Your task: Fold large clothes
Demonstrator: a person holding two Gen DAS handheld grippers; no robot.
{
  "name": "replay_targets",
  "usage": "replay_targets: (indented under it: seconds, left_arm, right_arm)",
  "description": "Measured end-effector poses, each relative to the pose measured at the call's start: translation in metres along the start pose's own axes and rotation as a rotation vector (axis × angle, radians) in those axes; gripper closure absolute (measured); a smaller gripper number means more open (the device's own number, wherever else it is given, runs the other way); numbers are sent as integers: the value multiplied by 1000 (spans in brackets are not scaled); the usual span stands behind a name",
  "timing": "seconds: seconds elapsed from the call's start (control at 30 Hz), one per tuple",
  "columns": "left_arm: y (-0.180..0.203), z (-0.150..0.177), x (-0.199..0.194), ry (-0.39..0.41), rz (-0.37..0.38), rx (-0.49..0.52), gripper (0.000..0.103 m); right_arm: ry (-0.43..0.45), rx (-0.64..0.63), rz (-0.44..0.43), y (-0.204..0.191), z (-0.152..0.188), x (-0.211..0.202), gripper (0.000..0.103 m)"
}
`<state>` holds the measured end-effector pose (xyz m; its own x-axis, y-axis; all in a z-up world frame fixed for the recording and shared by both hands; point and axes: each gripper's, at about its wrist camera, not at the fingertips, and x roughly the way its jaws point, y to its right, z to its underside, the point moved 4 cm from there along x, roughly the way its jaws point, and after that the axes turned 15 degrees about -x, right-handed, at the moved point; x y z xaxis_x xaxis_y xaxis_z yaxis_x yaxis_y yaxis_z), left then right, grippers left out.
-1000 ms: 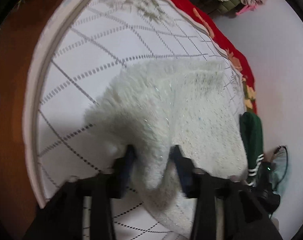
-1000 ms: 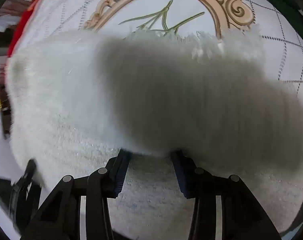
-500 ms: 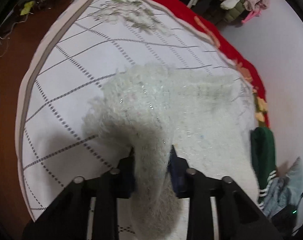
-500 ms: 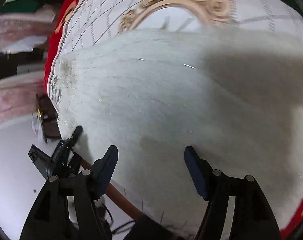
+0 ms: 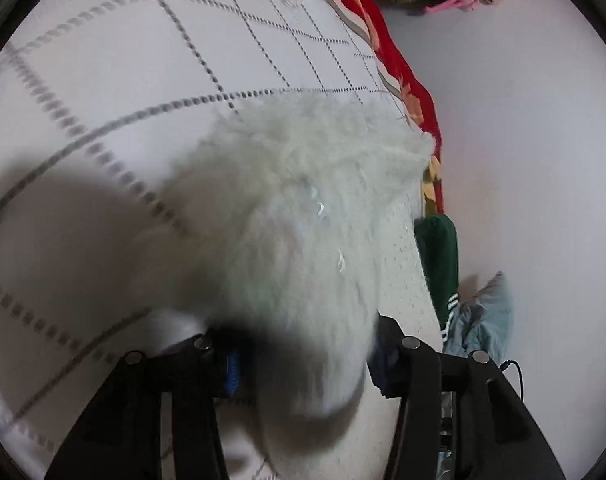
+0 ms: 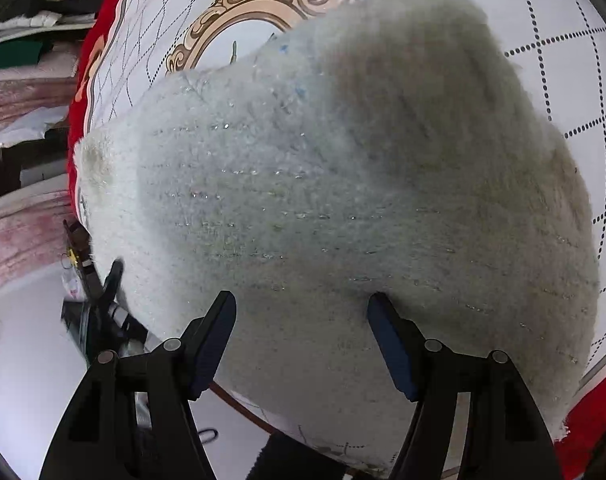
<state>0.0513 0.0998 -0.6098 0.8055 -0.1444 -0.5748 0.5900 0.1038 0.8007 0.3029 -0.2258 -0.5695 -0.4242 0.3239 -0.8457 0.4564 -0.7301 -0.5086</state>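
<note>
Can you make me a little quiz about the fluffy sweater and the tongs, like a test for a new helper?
1. True or false: the right tongs are clamped on the fluffy white sweater.
2. What lies right under the sweater? A) a bare wooden floor B) a white bedspread with dotted grid lines C) a glass table
3. Fill in: the striped cuff hanging off the bed's edge belongs to a dark ____ garment.

Key
1. False. The right tongs stand open over the sweater with nothing pinched between them. The left tongs have a bunch of sweater between them and are opening.
2. B
3. green
</note>
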Motion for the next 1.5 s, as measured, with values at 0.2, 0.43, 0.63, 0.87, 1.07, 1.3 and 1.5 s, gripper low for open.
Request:
replay_targets:
  seconds: [0.2, 0.43, 0.63, 0.87, 1.07, 1.3, 1.5]
  left_arm:
    - [37, 8, 21, 70, -160, 161, 52]
    - [72, 19, -5, 206, -265, 297, 84]
    - [73, 25, -72, 308, -327, 350, 84]
    - [64, 35, -89, 353, -417, 390, 84]
    - [87, 55, -84, 383, -464, 555, 84]
    - [149, 126, -67, 402, -468, 998, 84]
    - [180, 243, -29, 238, -326, 1429, 84]
  right_arm:
    - [-16, -24, 25, 5, 7, -2, 32]
    - [18, -28, 59, -4, 14, -21, 32]
    - [7, -38, 194, -15, 10, 11, 58]
    - [-14, -127, 187, -39, 2, 19, 55]
    - [125, -51, 184, 7, 70, -56, 34]
    - [11, 33, 92, 52, 94, 13, 33]
    - [22, 27, 58, 57, 97, 18, 32]
